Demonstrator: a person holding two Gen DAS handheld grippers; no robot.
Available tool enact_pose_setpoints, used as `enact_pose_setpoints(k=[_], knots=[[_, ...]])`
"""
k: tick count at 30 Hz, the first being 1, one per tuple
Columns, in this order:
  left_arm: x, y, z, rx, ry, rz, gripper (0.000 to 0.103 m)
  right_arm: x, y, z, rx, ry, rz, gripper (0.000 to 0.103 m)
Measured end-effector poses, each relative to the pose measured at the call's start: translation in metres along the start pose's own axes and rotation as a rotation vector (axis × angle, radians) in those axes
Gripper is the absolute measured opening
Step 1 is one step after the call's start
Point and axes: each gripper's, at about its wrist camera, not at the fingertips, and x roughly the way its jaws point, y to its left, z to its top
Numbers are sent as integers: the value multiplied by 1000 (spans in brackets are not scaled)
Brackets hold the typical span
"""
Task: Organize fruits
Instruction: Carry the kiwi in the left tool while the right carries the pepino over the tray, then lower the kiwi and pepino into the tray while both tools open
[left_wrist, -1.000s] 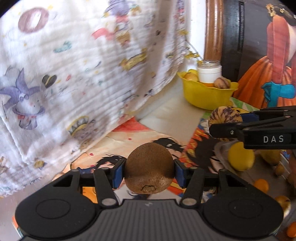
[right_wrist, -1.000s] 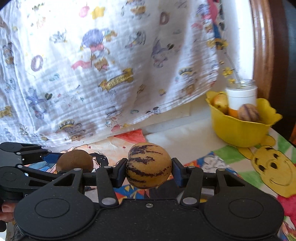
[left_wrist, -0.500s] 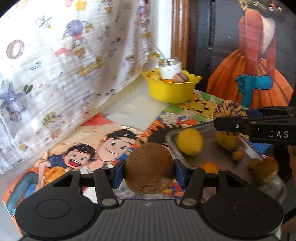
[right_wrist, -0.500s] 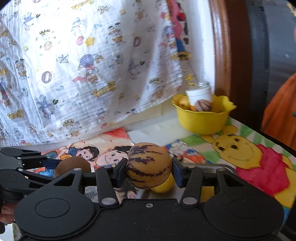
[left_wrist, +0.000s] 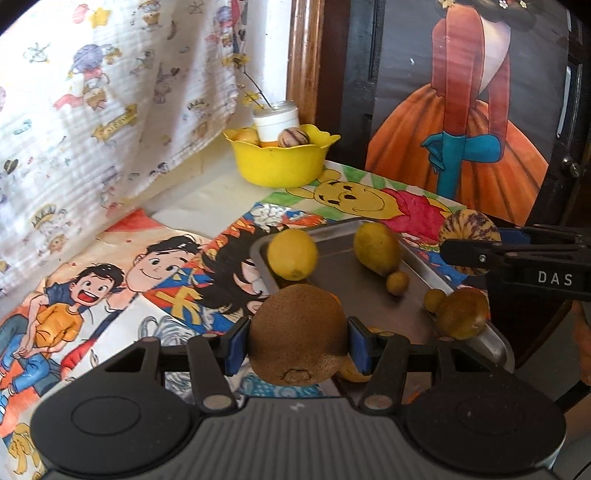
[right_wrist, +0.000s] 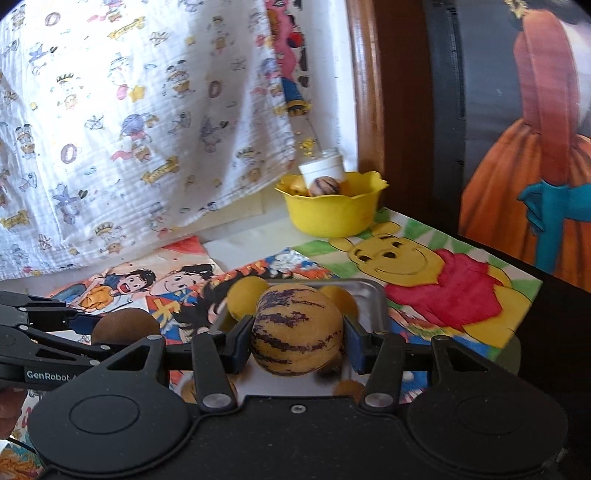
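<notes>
Over the tray's near-left corner: my left gripper (left_wrist: 297, 345) clamps a kiwi (left_wrist: 297, 332), long axis across the pads.
Over the metal tray (right_wrist: 373, 295): my right gripper (right_wrist: 297, 341) clamps a striped pepino melon (right_wrist: 297, 328), long axis crosswise too.

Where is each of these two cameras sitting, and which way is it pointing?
Left wrist: rides the left tool, looking forward over its brown kiwi to the metal tray; the right tool shows at right.
Right wrist: rides the right tool, behind its striped yellow melon; the left tool shows at left.
Shared: yellow scalloped bowl, both fruits, tray.
</notes>
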Motion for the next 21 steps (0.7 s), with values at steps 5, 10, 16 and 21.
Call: enact_pose_setpoints(k=[5,10,16,21], knots=[[-1,-11,-2,28,-6,-20,59,-10,-6,-13,13,2,-20,52],[2,-20,4,73,-4,-54,59,-18,-12,-27,40,3,-39,52],[13,-29,14,137,8,-99,59,-24,-12,-42,67,16,-57,52],[24,-35,18,147,23,-134,59,-28,-6,-54,75,19,-79,52]])
